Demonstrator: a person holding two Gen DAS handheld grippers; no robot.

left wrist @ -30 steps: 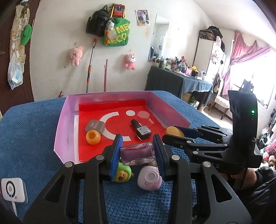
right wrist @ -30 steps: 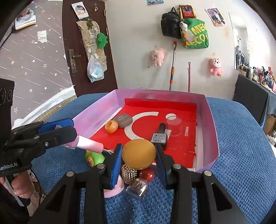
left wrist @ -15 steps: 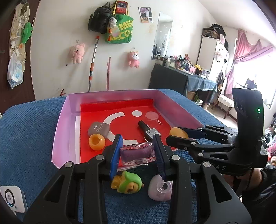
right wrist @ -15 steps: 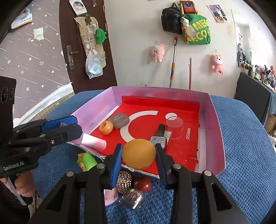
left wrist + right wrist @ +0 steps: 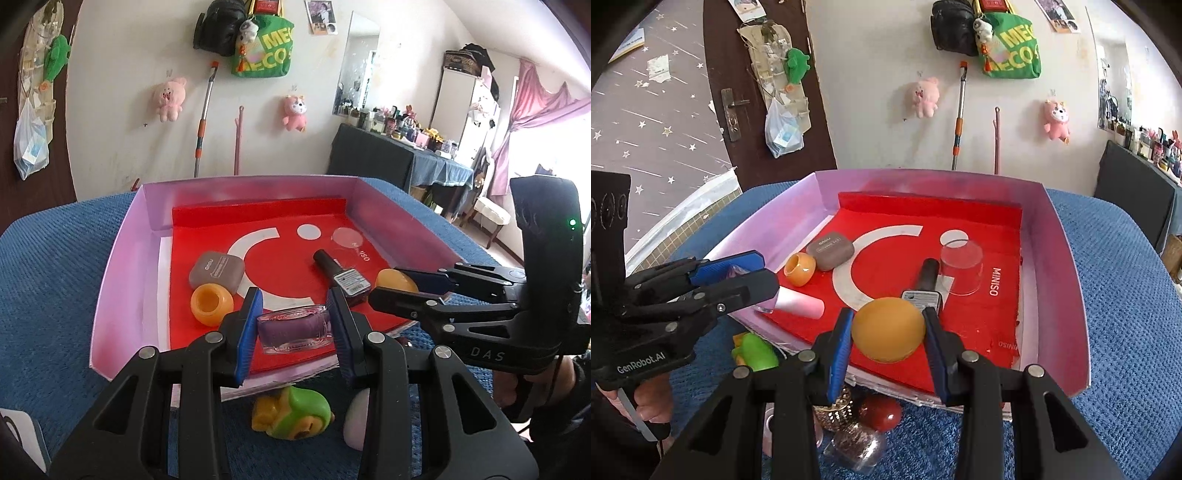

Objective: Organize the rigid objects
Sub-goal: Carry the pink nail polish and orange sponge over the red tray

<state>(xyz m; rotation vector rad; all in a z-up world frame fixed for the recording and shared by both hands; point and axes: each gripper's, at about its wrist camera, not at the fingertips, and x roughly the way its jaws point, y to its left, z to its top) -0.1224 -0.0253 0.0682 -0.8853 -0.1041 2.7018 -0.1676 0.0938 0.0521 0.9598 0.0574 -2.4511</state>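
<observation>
Left tongs (image 5: pixel 295 325) clamp a clear purple-filled bottle (image 5: pixel 293 328); right tongs (image 5: pixel 888 332) grip an orange ball (image 5: pixel 888 329). Both hover over the tray's (image 5: pixel 122 280) near edge. Risks: ball rolls once released; bottle may knock the orange ring (image 5: pixel 211 304).

Both grippers have moved forward over the tray (image 5: pixel 122 280) — the left gripper (image 5: pixel 293 328) brings its bottle (image 5: pixel 293 328) and the right gripper (image 5: pixel 888 330) its orange ball (image 5: pixel 888 330) above the red floor.
</observation>
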